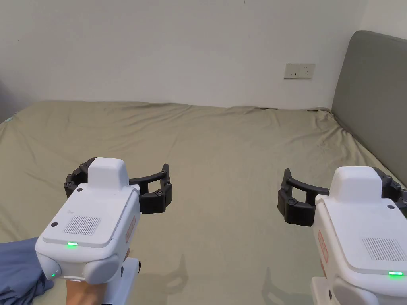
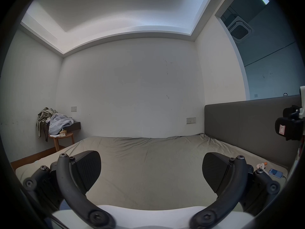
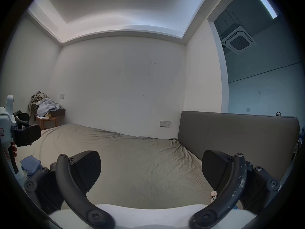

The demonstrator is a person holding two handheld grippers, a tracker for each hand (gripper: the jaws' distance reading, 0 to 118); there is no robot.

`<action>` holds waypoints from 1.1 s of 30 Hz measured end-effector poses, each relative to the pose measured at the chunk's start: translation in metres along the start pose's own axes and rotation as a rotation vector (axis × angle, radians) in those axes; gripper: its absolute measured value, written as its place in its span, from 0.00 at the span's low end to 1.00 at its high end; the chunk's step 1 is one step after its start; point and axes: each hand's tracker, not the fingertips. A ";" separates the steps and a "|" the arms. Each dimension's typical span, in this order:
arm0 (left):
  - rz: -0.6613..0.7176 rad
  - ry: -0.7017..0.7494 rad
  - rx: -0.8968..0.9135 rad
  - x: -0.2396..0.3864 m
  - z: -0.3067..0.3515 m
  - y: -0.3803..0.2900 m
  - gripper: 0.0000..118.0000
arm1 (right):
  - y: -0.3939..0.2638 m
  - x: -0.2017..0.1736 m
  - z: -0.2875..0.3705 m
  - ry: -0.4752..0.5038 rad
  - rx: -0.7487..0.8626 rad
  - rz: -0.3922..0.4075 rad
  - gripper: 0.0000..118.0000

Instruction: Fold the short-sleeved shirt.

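Note:
A blue shirt [image 1: 18,270] lies crumpled at the near left edge of the bed [image 1: 222,159], and the frame cuts most of it off. The right gripper view shows it as a bunched blue heap [image 3: 31,164] low on the left. My left gripper [image 1: 119,176] hovers over the olive sheet just right of the shirt, jaws wide apart with nothing between them [image 2: 151,171]. About a forearm's length to the right is my right gripper [image 1: 344,190], also open and holding nothing [image 3: 151,171]. Each gripper view catches the other gripper at its edge: the right gripper [image 2: 290,126], the left gripper [image 3: 24,133].
A grey padded headboard [image 1: 373,99] runs along the bed's right side, and a white wall with a socket plate [image 1: 299,70] stands behind. A wooden stool [image 2: 63,138] piled with clothes is in the far left corner. Small items [image 2: 274,173] lie near the bed's right edge.

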 end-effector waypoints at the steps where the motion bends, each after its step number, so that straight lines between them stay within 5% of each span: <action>1: 0.000 0.003 0.001 0.000 0.000 0.000 1.00 | 0.000 -0.001 -0.002 -0.017 -0.008 0.000 1.00; 16: 0.021 -0.009 0.013 -0.006 0.002 0.009 1.00 | 0.028 0.001 -0.020 -0.105 -0.416 -0.236 1.00; 23: 0.032 -0.005 0.019 -0.010 0.002 0.012 1.00 | 0.027 0.001 -0.021 -0.072 -0.432 -0.248 1.00; 33: 0.034 0.005 0.019 -0.014 0.002 0.011 1.00 | 0.024 -0.006 -0.025 -0.113 -0.395 -0.145 1.00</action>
